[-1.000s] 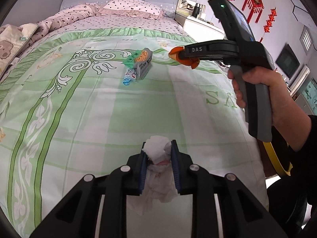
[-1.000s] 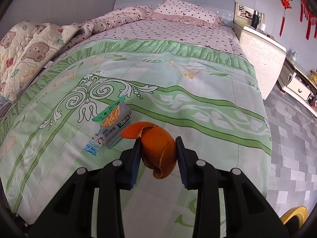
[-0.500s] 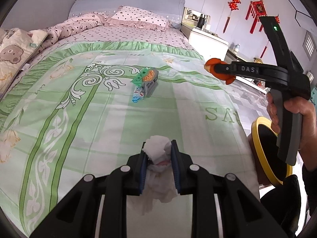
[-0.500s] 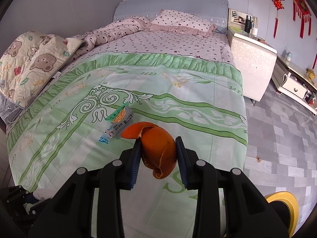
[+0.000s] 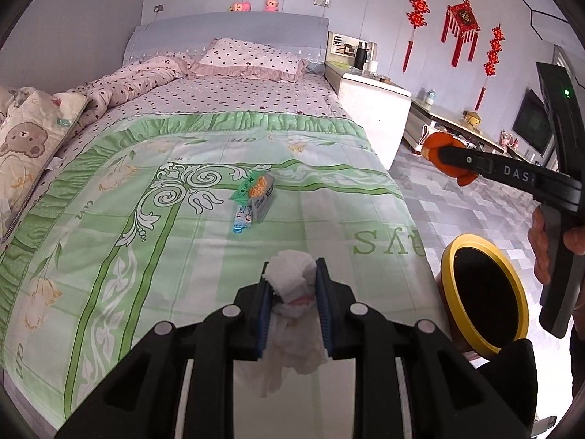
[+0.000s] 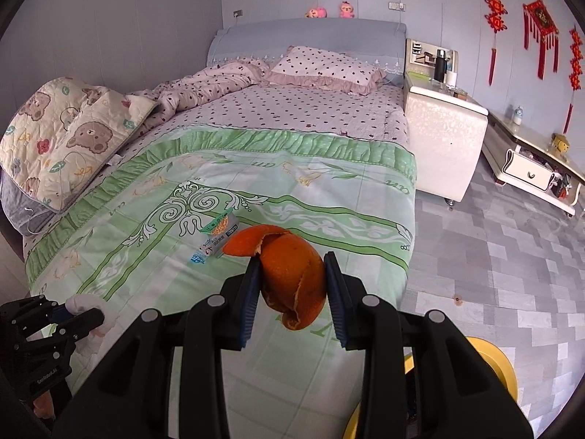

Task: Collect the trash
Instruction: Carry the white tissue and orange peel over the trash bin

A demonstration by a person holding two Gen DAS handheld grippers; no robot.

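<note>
The left gripper (image 5: 290,289) grips tissue (image 5: 292,274), the right gripper (image 6: 292,285) grips orange peel (image 6: 292,274); neither is binned, wrappers (image 5: 254,199) remain on the bed (image 5: 109,219).

tissue (image 5: 290,278): white, crumpled | orange peel (image 6: 292,285): curled | wrappers (image 5: 254,197): on green bedspread
</note>
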